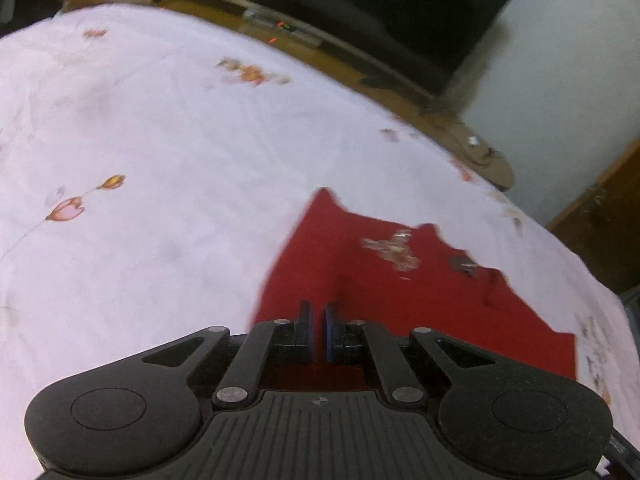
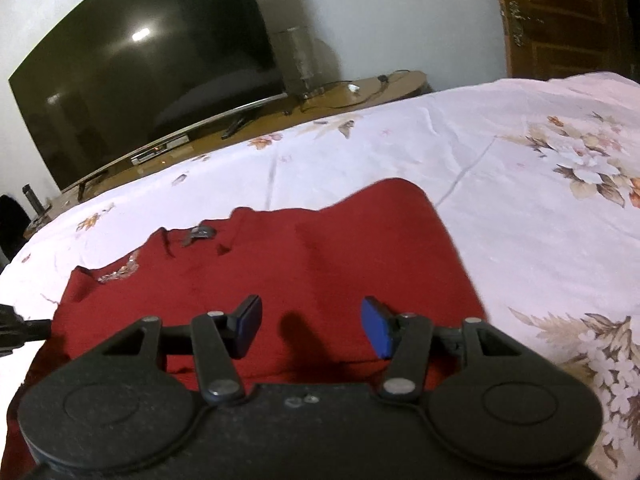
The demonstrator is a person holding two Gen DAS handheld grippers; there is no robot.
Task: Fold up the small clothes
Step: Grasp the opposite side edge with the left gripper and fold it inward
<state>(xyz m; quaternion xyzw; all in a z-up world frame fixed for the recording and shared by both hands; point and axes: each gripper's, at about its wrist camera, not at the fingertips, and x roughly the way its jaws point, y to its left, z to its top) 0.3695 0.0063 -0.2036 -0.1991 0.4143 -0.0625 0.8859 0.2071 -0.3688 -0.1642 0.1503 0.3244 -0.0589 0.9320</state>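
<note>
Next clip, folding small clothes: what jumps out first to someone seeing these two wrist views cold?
The red garment stands out at once, spread on the white floral bedsheet directly under both grippers. The left gripper has its blue-padded jaws shut over the red cloth; whether they pinch any of it is unclear. The right gripper hangs open above it. Behind the bed, a big dark television fills the upper left of the right wrist view.

A home bedroom. A bed under a white flowered sheet (image 2: pixel 500 168) faces a large dark television (image 2: pixel 140 80) on a low wooden stand (image 2: pixel 360 94). A panelled wooden door (image 2: pixel 560 16) stands in the plain wall.
</note>
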